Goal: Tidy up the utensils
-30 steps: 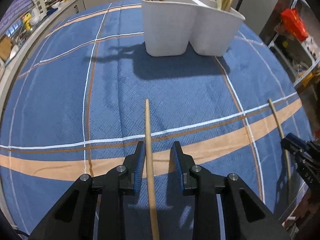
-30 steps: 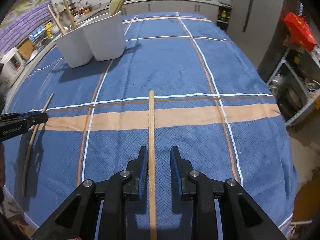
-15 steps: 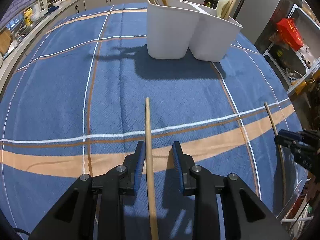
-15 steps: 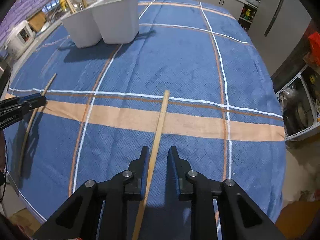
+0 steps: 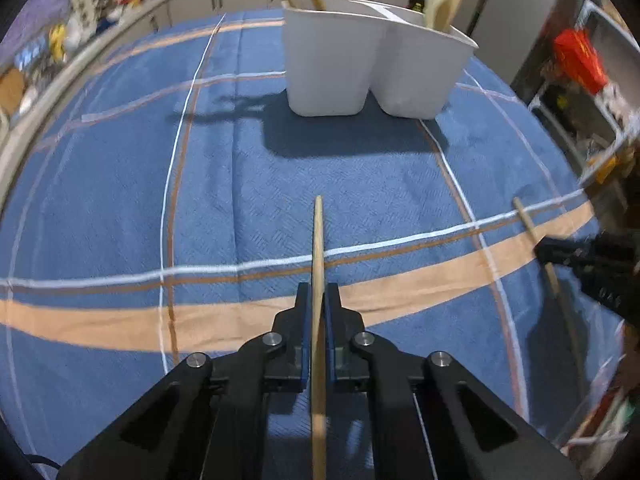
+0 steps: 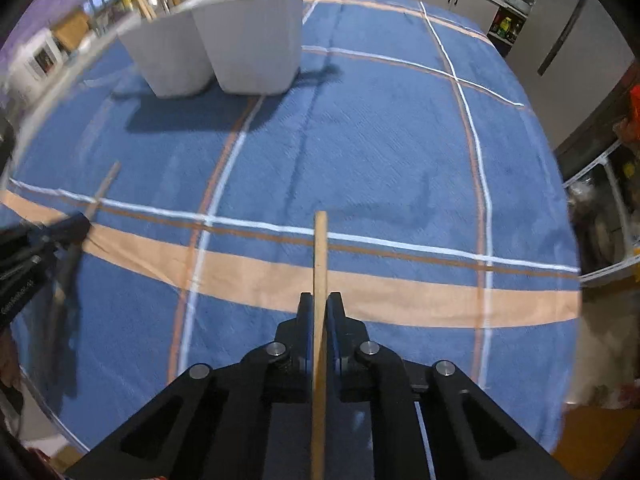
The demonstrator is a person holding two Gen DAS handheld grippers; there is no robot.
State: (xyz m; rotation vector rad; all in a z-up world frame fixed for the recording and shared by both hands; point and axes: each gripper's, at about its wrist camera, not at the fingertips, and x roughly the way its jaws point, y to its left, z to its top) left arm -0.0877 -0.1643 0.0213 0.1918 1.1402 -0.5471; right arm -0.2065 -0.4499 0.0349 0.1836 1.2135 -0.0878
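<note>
Two thin, pale wooden sticks on show, plain and round. Left stick (image 5: pixel 318 264) clamped between left gripper (image 5: pixel 316 300) fingers, tip forward over the blue plaid cloth (image 5: pixel 120 200) on the desk. Right stick (image 6: pixel 320 272) gripped the same way by right gripper (image 6: pixel 319 308), crossing the orange band. Both pairs of fingers just closed in, pads now pressed on wood. Near ends of both sticks cut off at the bottom edge, so full length unknown; impossible to say whether either is lifted clear of the cloth. Far off, one white twin-cup holder (image 5: pixel 372 64), two compartments, standing upright with wooden handles poking out, tops cropped and blurred, count unclear. Each gripper also glimpsed from the other view, at the edge, smeared. Kitchen clutter behind too blurred to name.
</note>
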